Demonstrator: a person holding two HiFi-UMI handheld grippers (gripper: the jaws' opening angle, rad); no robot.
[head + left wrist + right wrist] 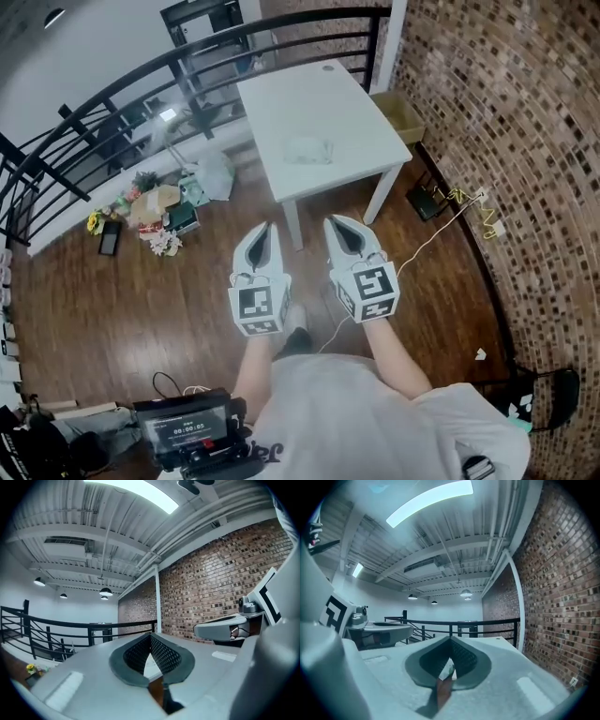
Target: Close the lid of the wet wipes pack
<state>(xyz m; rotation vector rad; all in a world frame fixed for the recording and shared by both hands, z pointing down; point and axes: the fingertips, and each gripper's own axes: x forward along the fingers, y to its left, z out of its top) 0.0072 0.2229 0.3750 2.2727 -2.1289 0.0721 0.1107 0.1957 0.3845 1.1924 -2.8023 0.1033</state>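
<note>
The wet wipes pack (307, 150) is a pale, translucent packet lying flat near the middle of the white table (356, 112); I cannot make out how its lid stands from here. Both grippers are held side by side above the wooden floor, short of the table's near edge and well away from the pack. My left gripper (266, 228) has its jaws shut with nothing in them, tips touching (151, 635). My right gripper (336, 221) is likewise shut and empty (451, 640). Both gripper views look up along the jaws towards the ceiling and the brick wall.
A black railing (141, 84) runs behind and left of the table. Flowers, bags and a box (155, 211) clutter the floor on the left. A cardboard box (398, 114) and cables (441, 202) lie by the brick wall (506, 141). A screen device (183, 431) hangs at my waist.
</note>
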